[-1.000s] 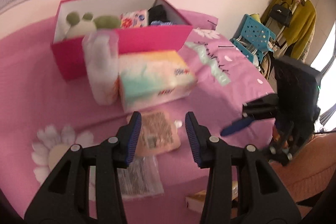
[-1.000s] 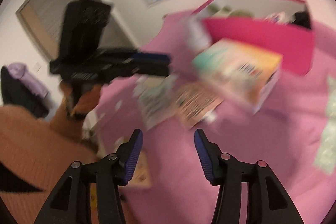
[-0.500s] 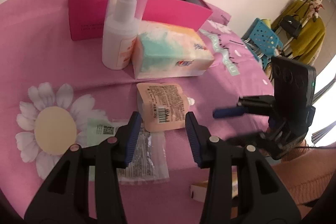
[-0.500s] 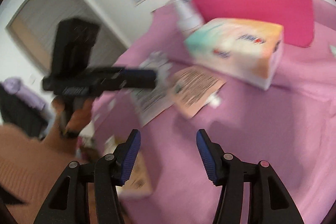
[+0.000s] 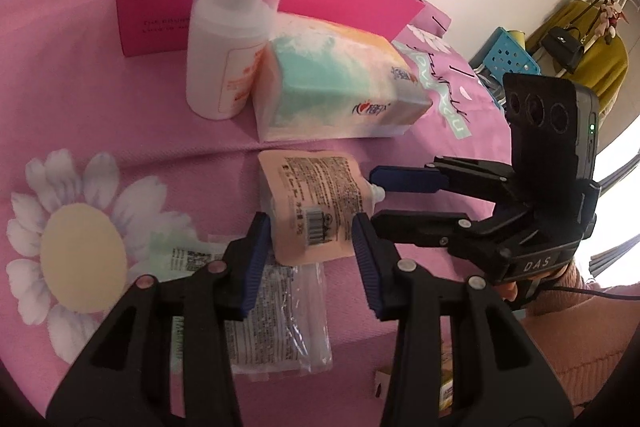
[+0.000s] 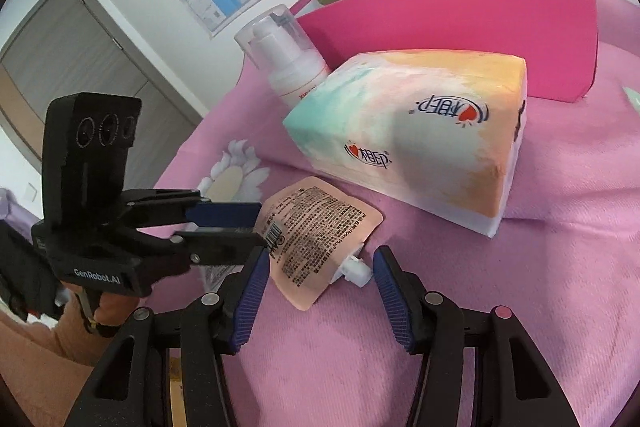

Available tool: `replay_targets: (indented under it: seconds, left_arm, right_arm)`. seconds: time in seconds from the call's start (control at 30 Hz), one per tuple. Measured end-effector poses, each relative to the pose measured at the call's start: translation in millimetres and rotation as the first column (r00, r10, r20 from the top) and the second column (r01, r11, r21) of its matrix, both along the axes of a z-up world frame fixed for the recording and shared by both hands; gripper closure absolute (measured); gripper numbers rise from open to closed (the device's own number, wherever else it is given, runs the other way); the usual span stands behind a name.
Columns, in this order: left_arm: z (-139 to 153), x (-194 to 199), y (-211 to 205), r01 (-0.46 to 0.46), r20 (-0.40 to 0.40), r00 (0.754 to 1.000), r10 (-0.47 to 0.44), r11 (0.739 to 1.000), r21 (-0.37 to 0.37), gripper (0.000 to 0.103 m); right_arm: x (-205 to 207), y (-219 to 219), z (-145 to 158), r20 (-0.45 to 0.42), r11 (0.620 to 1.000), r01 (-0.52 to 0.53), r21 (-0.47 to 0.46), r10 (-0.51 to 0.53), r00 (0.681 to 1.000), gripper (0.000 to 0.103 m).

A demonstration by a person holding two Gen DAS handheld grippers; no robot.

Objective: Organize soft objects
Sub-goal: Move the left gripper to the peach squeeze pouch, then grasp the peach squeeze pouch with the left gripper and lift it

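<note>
A flat peach-coloured spouted refill pouch [image 5: 310, 203] lies on the pink bedspread [image 5: 100, 99], between the part-open jaws of both the left gripper [image 5: 310, 243] and right gripper [image 6: 318, 267], neither visibly pressing it. Behind it, a pastel tissue pack [image 6: 412, 131] and white pump bottle [image 5: 228, 39] also remain outside the pink storage box [image 5: 160, 3], which already holds a few items; sorting appears unfinished.

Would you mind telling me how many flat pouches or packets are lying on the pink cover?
2: the peach spout pouch before the tissue pack, and a clear packet just nearer. Others may be hidden.
</note>
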State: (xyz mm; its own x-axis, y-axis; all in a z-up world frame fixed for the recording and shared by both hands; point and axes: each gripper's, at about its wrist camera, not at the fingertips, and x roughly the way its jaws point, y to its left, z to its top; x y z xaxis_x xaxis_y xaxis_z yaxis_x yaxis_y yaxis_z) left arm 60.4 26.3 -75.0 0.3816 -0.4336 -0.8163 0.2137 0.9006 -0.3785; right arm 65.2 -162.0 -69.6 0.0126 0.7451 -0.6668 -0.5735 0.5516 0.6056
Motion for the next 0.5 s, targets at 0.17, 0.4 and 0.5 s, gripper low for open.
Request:
replay_targets:
  seconds: [0.17, 0.4, 0.5]
  left_arm:
    - [4, -2, -4, 0.008, 0.012, 1.000, -0.008, 1.000, 0.003, 0.059]
    - [15, -8, -9, 0.032, 0.044, 0.998, -0.033, 0.999, 0.011, 0.059]
    - [14, -8, -14, 0.052, 0.041, 0.998, -0.052, 0.999, 0.002, 0.059]
  right_arm:
    - [1, -2, -1, -0.014, 1.000, -0.003, 0.014, 0.003, 1.000, 0.050]
    - [0, -11, -2, -0.039, 0.999, 0.006, 0.041, -0.004, 0.999, 0.057]
    - [-1, -19, 1, -0.038, 0.999, 0.019, 0.048, -0.017, 0.999, 0.058]
